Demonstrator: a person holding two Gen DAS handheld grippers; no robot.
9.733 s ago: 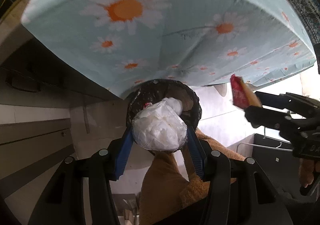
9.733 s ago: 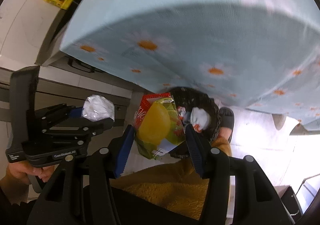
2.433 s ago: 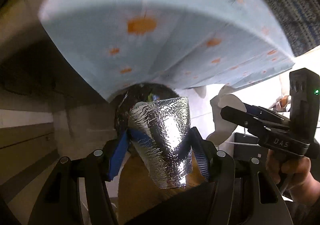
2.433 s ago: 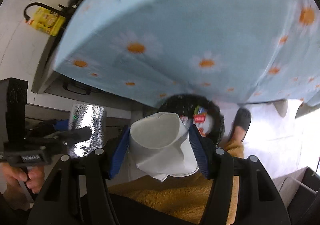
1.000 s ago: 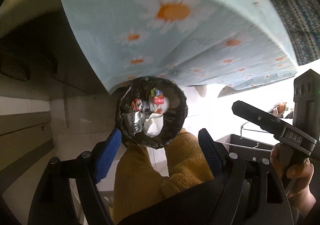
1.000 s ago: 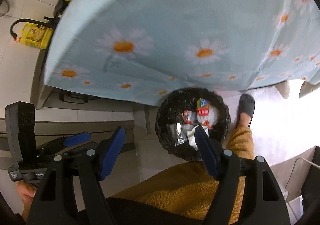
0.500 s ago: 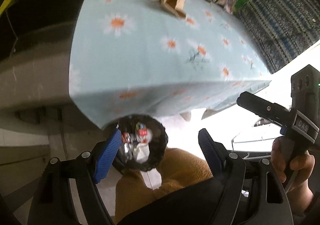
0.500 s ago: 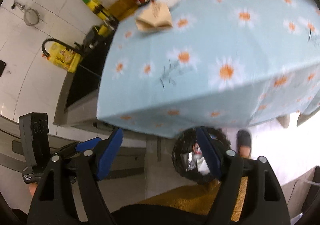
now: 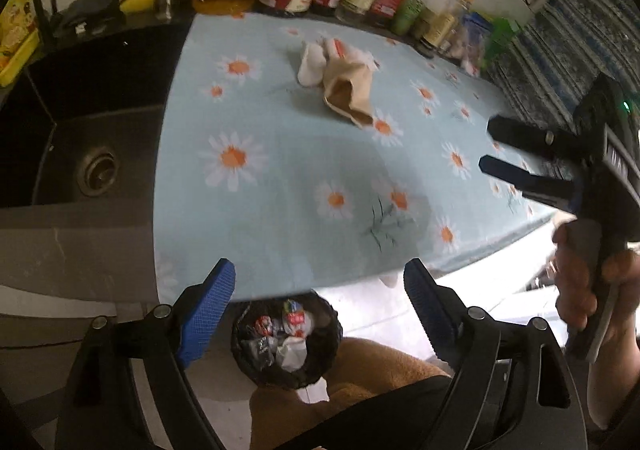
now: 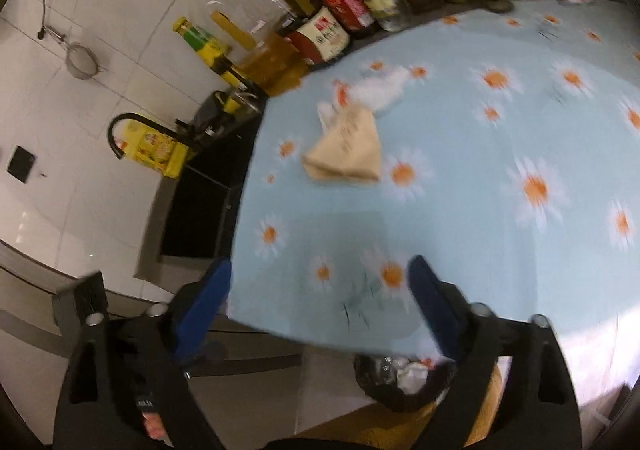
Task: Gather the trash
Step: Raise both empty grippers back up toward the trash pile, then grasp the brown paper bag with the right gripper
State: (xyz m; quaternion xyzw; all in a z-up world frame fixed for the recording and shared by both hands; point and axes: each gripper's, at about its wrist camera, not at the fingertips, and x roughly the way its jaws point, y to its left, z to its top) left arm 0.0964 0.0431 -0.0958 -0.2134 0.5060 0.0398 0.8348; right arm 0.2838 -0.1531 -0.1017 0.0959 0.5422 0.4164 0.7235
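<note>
Both tools are spread and carry nothing: the left tool and right tool hang above the daisy-cloth surface. At 12 o'clock lies a brown paper bag touching white wrappers; at 6 o'clock the trash bin holds litter.

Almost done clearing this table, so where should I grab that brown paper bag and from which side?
Grip the brown paper bag at its open mouth, which faces the table's near edge. Approach from that side with the open left claw; the loose lip should pinch flat.
</note>
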